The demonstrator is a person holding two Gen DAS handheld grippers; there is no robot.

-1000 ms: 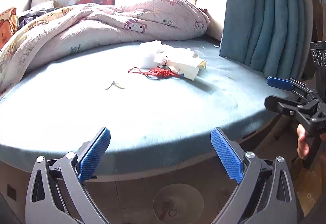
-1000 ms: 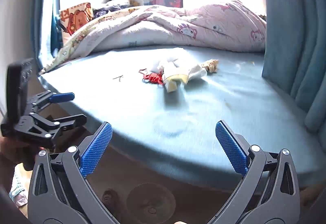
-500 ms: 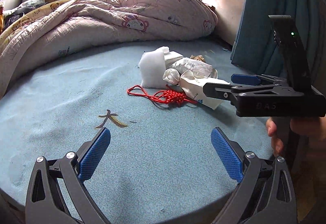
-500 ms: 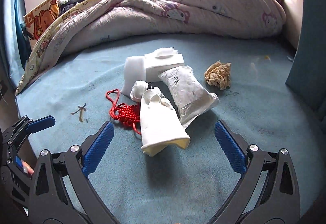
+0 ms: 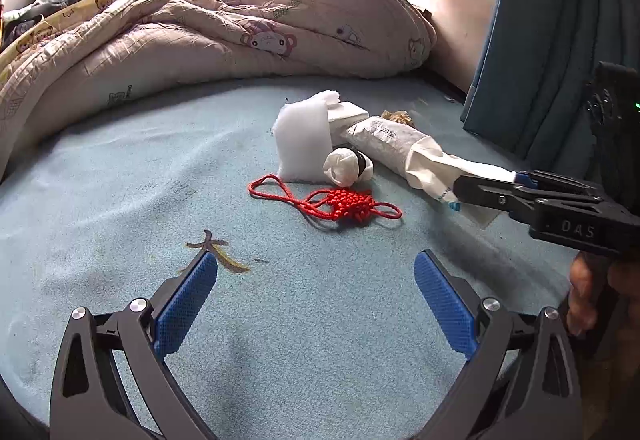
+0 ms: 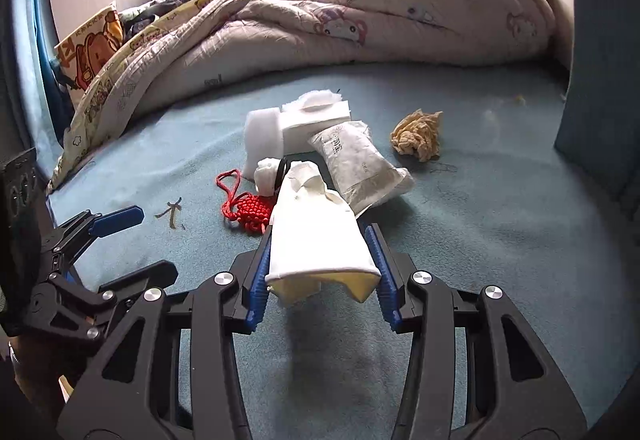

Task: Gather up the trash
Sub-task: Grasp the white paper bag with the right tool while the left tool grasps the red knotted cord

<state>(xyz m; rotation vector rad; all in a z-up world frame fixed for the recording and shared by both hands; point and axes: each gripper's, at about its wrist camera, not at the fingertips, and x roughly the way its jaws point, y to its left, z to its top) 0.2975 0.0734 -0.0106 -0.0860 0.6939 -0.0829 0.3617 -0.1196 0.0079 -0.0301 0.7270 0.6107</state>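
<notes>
Blue ribbed pads of the right claw (image 6: 320, 264) press on both sides of a white paper bag (image 6: 316, 232) with a pale yellow lining, gripping its near end as it lies on the blue-grey bed (image 6: 500, 224). The bag's far end points away from the claw toward the rest of the litter. Just beyond its tip sit a small white wad (image 6: 267, 172) and an upright white foam block (image 6: 262, 134), with a flat white foam slab (image 6: 316, 116) behind. To the right of the bag, touching it, lies a white printed pouch (image 6: 360, 164); further right, apart from the pile, is a crumpled tan paper ball (image 6: 418, 134). Left of the claw's tips a red knotted cord (image 6: 248, 208) rests against the bag's side.

The left claw (image 5: 316, 300) hangs over bare bedding with its jaws spread wide, holding nothing. The red cord (image 5: 340, 204) lies ahead of it, the foam block (image 5: 302, 140) and wad (image 5: 342, 168) beyond that, and the gripped bag (image 5: 436, 164) off to its right. A brown mark (image 5: 214, 248) on the sheet lies at its left fingertip. A rumpled pink quilt (image 5: 224, 40) banks up behind everything, and a teal curtain (image 5: 560, 40) hangs far right.
</notes>
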